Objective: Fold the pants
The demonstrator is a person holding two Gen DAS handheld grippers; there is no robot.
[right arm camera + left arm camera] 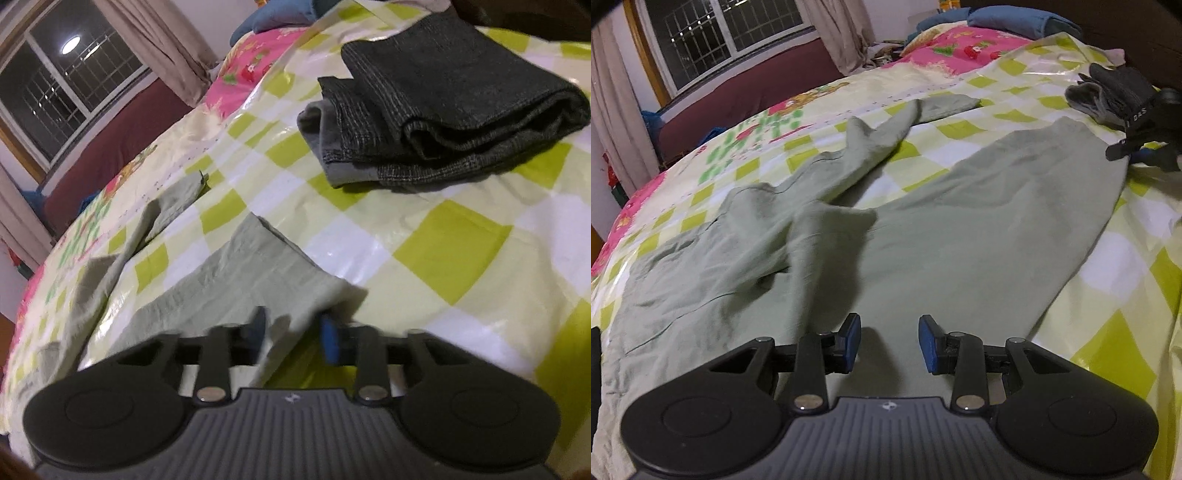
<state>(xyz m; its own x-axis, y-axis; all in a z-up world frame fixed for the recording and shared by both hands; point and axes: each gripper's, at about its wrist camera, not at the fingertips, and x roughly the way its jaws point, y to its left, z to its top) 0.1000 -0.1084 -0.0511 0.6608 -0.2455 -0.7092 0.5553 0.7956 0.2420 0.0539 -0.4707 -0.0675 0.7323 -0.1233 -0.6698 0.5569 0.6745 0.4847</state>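
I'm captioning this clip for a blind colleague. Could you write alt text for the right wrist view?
The right gripper has the hem of one leg of the pale green pants between its open, motion-blurred fingers, on a bed with a green-and-white checked cover. Further back lies a folded pile of dark gray clothes.

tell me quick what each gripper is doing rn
left gripper: open, empty, over the green pants.
right gripper: open around a pant leg hem, not clamped.
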